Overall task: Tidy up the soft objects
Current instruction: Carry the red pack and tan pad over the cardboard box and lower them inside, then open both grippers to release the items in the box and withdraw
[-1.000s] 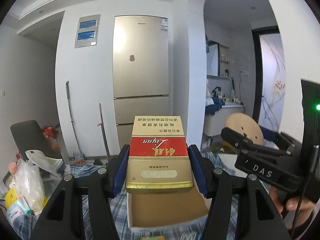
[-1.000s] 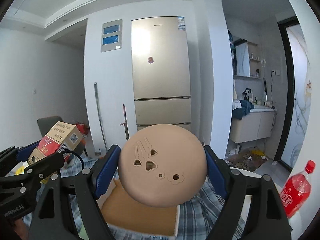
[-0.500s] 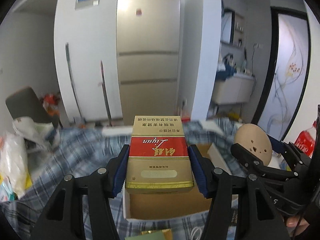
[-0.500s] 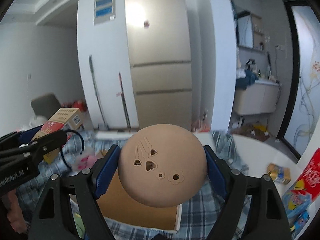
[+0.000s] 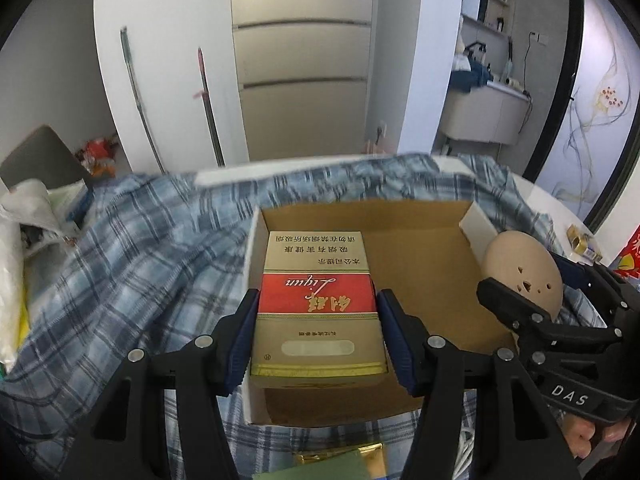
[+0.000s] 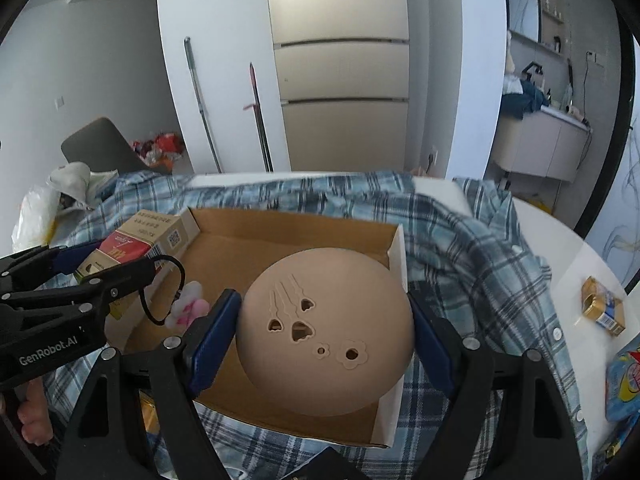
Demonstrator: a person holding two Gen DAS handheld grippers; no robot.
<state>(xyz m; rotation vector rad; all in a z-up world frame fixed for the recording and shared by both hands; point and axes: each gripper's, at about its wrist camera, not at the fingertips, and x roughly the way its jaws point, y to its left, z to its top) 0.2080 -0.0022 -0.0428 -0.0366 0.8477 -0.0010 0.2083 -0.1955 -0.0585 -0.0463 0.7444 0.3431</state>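
Step in hand: both held items are poised over the open cardboard box [image 5: 416, 280] for placing.
Left tool [image 5: 318, 338]: clamped on the carton [image 5: 316, 300] (red and gold, printed text), pads on its two long sides; carton sits over the box's left half.
Right tool [image 6: 326, 340]: clamped on the tan ball [image 6: 326, 332] (perforated with small cut-outs), over the box's right half.
Box: rests on a plaid cloth [image 6: 472, 248] that covers the worktop [image 6: 560, 236].
Next move, judged: lower each item to the box floor, then part the pads; keep the two tools apart, since they stand near each other.
Right view only: a small pink and white item [image 6: 188, 306] on the box floor, beside the left tool's cable.
Left view only: the carton's full printed face.
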